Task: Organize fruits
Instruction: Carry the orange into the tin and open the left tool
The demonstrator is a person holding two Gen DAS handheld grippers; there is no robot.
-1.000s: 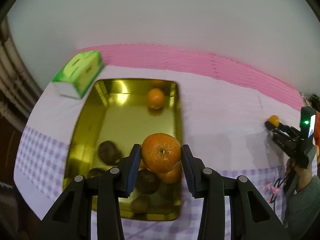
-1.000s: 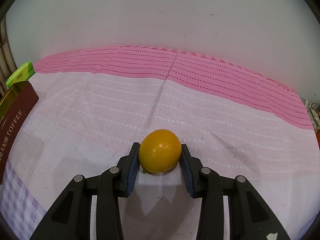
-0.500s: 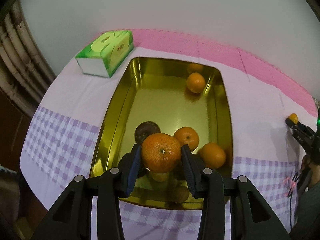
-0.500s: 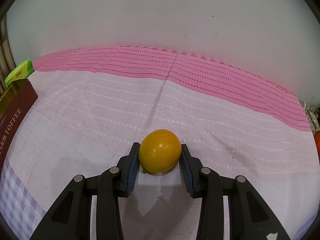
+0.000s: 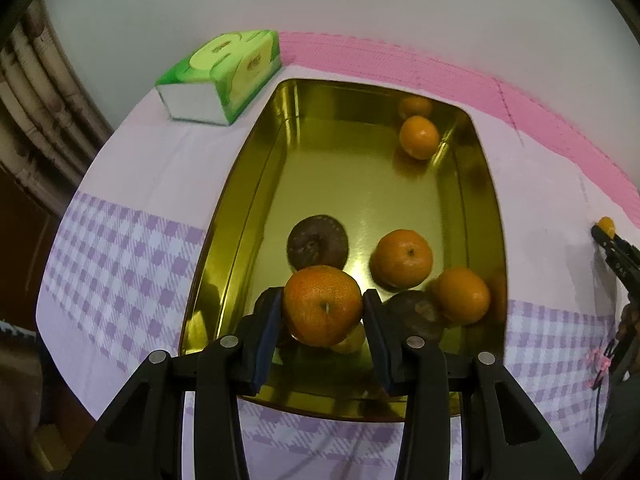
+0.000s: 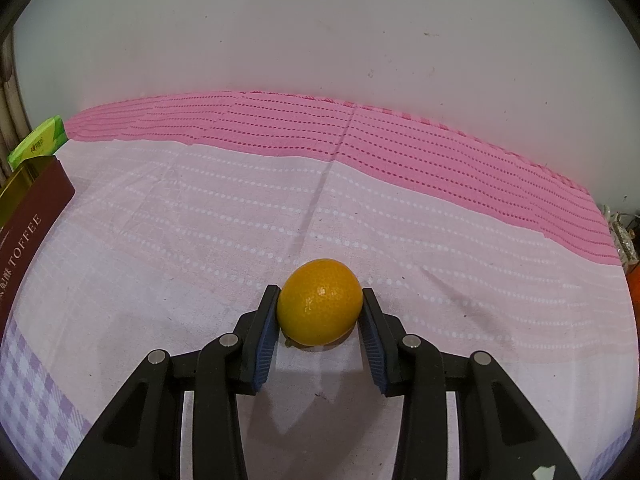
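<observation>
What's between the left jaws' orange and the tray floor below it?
Fruit. The left gripper holds the orange above the gold tray; directly beneath sit a yellowish fruit and dark fruits. Bare floor lies farther in.

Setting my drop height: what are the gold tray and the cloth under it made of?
The tray looks like thin metal with a polished gold finish; its floor and walls mirror the oranges. The tablecloth looks like soft woven fabric, matte, with a lilac check print and faint creases. Neither material is certain from looks alone.
</observation>
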